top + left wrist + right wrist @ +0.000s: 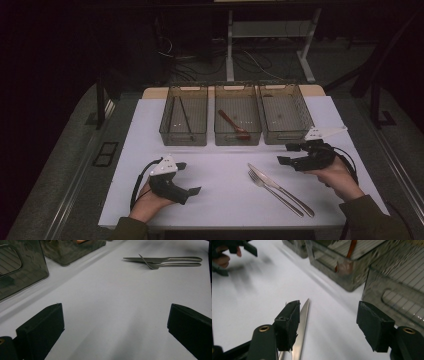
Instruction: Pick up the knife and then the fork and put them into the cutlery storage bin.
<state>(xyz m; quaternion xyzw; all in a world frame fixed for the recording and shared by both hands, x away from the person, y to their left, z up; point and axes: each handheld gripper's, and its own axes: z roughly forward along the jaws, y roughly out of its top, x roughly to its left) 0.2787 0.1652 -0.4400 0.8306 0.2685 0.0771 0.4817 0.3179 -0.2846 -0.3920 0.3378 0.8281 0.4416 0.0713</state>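
**Knife lay at eight o'clock from the right jaws**

The right gripper (290, 154) hovered with its jaws apart and empty, nearer than the left gripper (189, 178), whose jaws also gaped on nothing. The knife (280, 189) lay on the table (220, 200) beside the fork (274, 192), long axis running ten to four.
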